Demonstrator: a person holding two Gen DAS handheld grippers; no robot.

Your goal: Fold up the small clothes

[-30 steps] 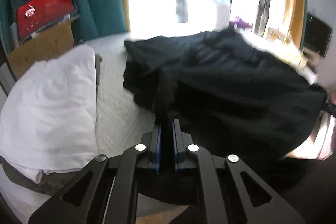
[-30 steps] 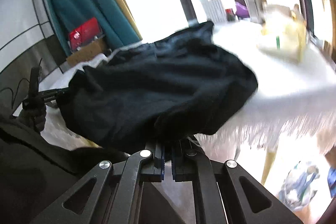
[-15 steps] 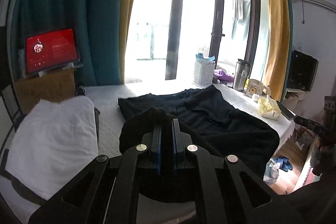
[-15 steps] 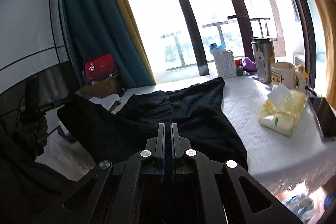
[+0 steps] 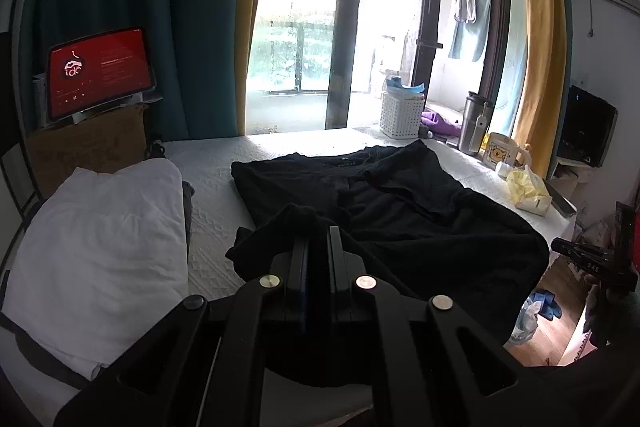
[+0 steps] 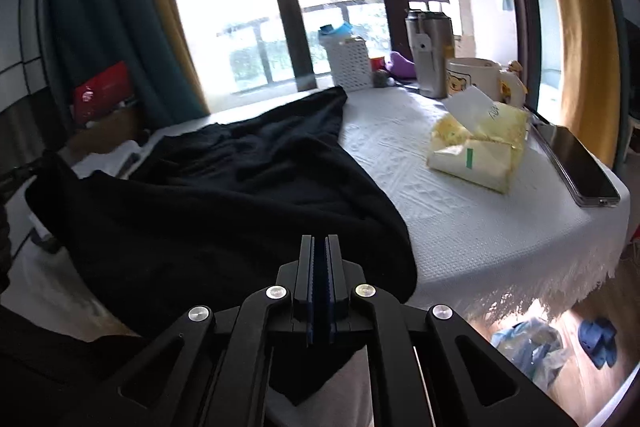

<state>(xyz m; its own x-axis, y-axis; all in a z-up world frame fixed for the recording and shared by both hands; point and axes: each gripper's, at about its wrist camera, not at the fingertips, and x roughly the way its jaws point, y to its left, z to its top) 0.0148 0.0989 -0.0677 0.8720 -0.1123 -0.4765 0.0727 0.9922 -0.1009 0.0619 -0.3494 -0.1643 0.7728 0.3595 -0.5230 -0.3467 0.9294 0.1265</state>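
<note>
A black garment [image 5: 400,211] lies spread on a white table cover [image 5: 216,203], its near edge hanging off the front. My left gripper [image 5: 318,231] is shut on the garment's near left corner, which bunches over the fingertips. In the right wrist view the garment [image 6: 224,195] covers the left of the table. My right gripper [image 6: 320,241] is shut on the garment's near right corner, whose cloth hangs below the jaws. The right gripper also shows at the far right of the left wrist view [image 5: 580,259].
A white folded cloth pile [image 5: 100,251] lies at the left. A tissue pack [image 6: 480,147], phone [image 6: 576,163], mug [image 6: 476,79], steel flask [image 6: 428,55] and white basket [image 6: 348,63] stand along the right and back. A red tablet [image 5: 100,71] sits on a cardboard box.
Both grippers drew the garment down and toward me. It went from lifted and billowing to lying flat across the table.
</note>
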